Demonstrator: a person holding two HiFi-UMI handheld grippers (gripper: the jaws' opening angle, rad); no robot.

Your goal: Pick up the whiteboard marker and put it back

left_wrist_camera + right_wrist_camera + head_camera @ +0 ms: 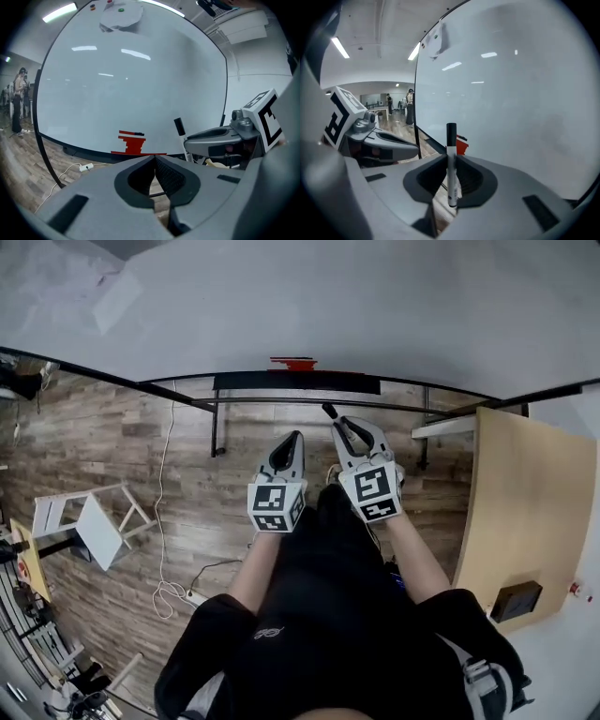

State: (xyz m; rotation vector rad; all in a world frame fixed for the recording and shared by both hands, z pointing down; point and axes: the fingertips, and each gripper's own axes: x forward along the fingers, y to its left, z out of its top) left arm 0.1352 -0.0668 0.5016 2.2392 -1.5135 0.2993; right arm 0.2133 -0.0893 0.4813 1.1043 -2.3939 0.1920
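Whiteboard marker (451, 140) clamped upright in right gripper (451, 158)
Left gripper (155, 161) closed, empty; in head view only marker's black cap shows; red object (132, 143) at whiteboard (131, 70) unidentifiable

The head view looks steeply down on the left gripper (292, 448) and the right gripper (354, 432). Both gripper views face the whiteboard (131, 70) beyond their jaws, seemingly close, sharing its red block (132, 143).
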